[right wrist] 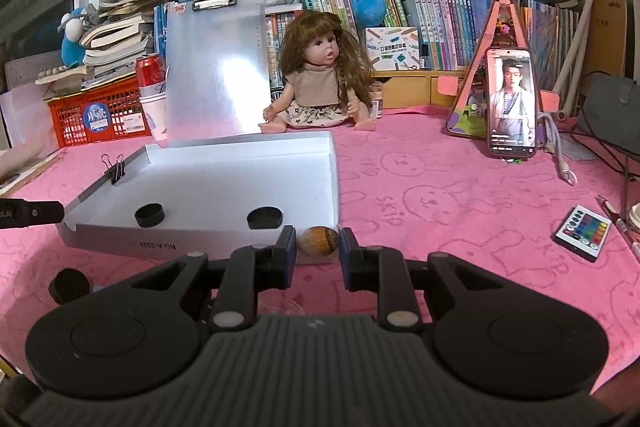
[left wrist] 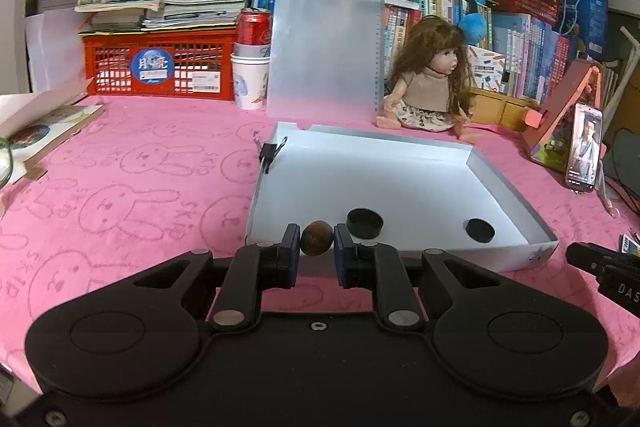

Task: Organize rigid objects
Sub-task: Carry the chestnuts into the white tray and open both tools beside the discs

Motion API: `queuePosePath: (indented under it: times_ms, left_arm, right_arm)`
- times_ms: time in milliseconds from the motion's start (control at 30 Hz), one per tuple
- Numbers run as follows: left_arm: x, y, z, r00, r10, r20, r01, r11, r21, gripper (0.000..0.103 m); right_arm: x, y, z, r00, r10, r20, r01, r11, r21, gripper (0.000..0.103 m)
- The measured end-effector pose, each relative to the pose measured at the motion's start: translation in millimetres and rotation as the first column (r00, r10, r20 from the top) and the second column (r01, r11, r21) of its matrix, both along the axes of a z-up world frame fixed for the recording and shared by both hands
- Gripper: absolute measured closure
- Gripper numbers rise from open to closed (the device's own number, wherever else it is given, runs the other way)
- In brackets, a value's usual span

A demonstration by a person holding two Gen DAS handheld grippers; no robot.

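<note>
Nearest in the left wrist view, the left gripper point(left wrist: 316, 245) pinches a small brown walnut-like ball point(left wrist: 316, 238) with a rough, matte shell between its blue-padded fingers point(left wrist: 289, 251), just at the near wall of the shallow white cardboard tray point(left wrist: 512, 183); the ball is almost round, so no clear long axis shows. In the right wrist view, the right gripper point(right wrist: 318, 247) clamps a second brown oval nut point(right wrist: 319, 242), smooth and faintly striped, with its long axis lying sideways from finger to finger, held just outside the tray's point(right wrist: 120, 245) near right corner. Inside the tray, two squat black round caps point(left wrist: 364, 223) point(left wrist: 480, 230) sit flat and well apart on the white floor. A third black cap point(right wrist: 69, 285) rests on the pink bunny-print cloth surface point(right wrist: 440, 207) in front of the tray. A black binder clip point(left wrist: 269, 151) grips the tray's left wall. Behind the tray, a frosted translucent plastic clipboard point(left wrist: 326, 47) stands upright, beside a seated long-haired doll point(left wrist: 430, 87).
</note>
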State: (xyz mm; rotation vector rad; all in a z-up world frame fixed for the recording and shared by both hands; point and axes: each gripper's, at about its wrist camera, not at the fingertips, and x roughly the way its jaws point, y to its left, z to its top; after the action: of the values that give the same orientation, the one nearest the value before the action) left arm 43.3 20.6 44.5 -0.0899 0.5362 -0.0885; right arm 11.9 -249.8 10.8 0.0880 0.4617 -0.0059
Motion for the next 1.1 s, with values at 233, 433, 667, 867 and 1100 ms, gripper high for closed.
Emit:
queuePosePath:
  times_ms: [233,433,667,867,1100]
  left_arm:
    - [19.5,-3.0,8.3,0.999,-0.027,-0.021,0.026,0.999,-0.018,0.086]
    - [34.1,-8.8,12.2,0.999,-0.038,-0.021,0.038,0.999,0.002,0.086]
    - [60.5,-10.1,9.7,0.997,-0.04,-0.067,0.041,0.999,0.002,0.086]
    - [78.8,-9.5,2.1,0.993,-0.035,-0.109,0.034,0.999,-0.01,0.086]
    - [95.0,-11.9,-8.5,0.991,-0.023,-0.134,0.025,1.0,0.009,0.086]
  right_arm:
    - [17.3,1.9,9.7,1.0,0.029,-0.01,-0.029,0.999,0.023,0.076]
    - [33.4,1.5,13.5,0.998,0.043,-0.035,-0.04,0.997,0.064,0.076]
    - [53.9,-2.5,13.0,0.995,0.049,-0.086,-0.04,0.994,0.107,0.076]
    - [73.1,-8.8,9.1,0.989,0.056,-0.139,-0.034,0.987,0.158,0.076]
    - [89.6,-7.7,0.7,0.982,0.063,-0.179,-0.032,0.985,0.17,0.076]
